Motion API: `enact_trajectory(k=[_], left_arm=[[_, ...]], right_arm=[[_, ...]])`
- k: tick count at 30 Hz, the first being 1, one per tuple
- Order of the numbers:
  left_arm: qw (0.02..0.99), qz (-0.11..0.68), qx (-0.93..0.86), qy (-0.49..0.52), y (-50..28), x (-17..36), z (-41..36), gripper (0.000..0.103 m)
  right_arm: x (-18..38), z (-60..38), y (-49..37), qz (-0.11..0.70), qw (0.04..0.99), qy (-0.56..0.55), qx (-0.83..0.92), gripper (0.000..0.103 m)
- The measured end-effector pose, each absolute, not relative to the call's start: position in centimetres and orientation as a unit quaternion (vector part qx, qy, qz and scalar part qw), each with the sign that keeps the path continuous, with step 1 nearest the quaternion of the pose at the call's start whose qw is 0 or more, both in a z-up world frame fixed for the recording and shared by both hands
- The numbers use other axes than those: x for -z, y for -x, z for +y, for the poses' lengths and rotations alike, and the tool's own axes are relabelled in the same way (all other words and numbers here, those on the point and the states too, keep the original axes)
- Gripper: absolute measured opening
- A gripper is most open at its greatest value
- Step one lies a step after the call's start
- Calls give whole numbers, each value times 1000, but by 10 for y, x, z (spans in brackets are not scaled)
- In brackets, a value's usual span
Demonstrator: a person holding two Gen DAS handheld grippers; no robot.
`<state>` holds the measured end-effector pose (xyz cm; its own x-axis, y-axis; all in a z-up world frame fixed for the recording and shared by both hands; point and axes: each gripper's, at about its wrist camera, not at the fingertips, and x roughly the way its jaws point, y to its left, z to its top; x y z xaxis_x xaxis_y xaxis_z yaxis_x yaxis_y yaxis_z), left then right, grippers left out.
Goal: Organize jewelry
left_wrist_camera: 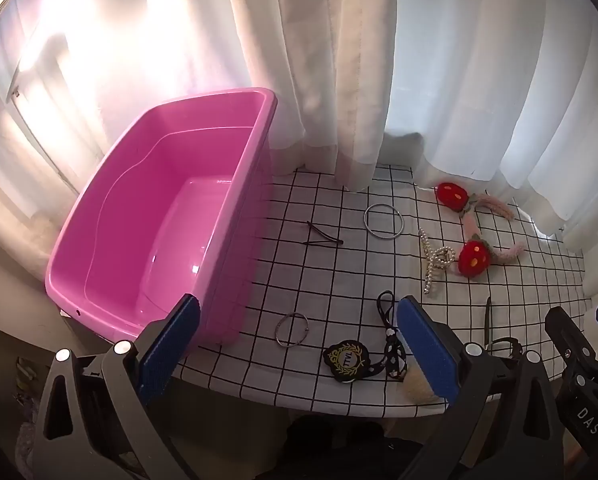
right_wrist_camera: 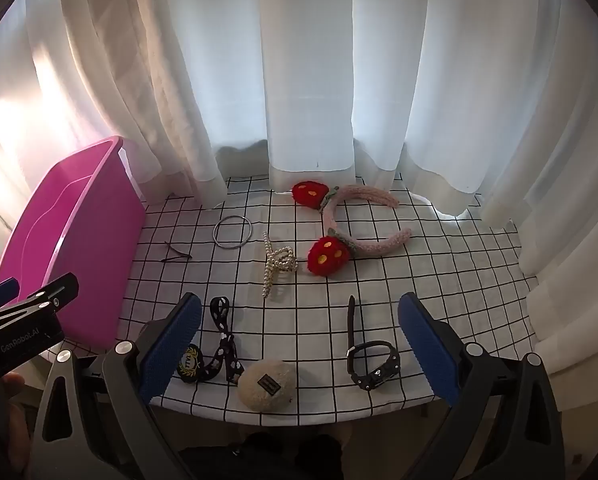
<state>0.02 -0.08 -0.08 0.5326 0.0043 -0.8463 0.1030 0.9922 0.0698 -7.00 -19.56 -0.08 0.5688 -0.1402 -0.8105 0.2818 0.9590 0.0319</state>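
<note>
An empty pink tub (left_wrist_camera: pixel 159 216) stands at the table's left; it also shows in the right wrist view (right_wrist_camera: pixel 71 240). On the checked cloth lie a strawberry headband (right_wrist_camera: pixel 339 224), a pearl claw clip (right_wrist_camera: pixel 277 264), a large silver bangle (right_wrist_camera: pixel 233 232), a small silver ring (left_wrist_camera: pixel 292 329), a black hairpin (left_wrist_camera: pixel 323 236), a dotted black ribbon with a round badge (right_wrist_camera: pixel 219 344), a beige fuzzy clip (right_wrist_camera: pixel 265 384) and a black watch (right_wrist_camera: pixel 373 360). My left gripper (left_wrist_camera: pixel 299 340) is open above the front edge, over the small ring. My right gripper (right_wrist_camera: pixel 299 336) is open above the front edge, between ribbon and watch.
White curtains (right_wrist_camera: pixel 299 80) hang close behind the table and drape onto its back edge. The table's front edge (right_wrist_camera: pixel 299 420) runs just below both grippers. The left gripper's body (right_wrist_camera: pixel 23 320) shows at the left of the right wrist view.
</note>
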Motion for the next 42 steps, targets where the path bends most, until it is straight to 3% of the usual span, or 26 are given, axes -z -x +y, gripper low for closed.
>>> enact_trajectory(k=[42], left_arm=[[871, 486, 32, -54, 5, 1, -4, 97]], right_arm=[[1, -195, 69, 446, 884, -85, 114, 94]])
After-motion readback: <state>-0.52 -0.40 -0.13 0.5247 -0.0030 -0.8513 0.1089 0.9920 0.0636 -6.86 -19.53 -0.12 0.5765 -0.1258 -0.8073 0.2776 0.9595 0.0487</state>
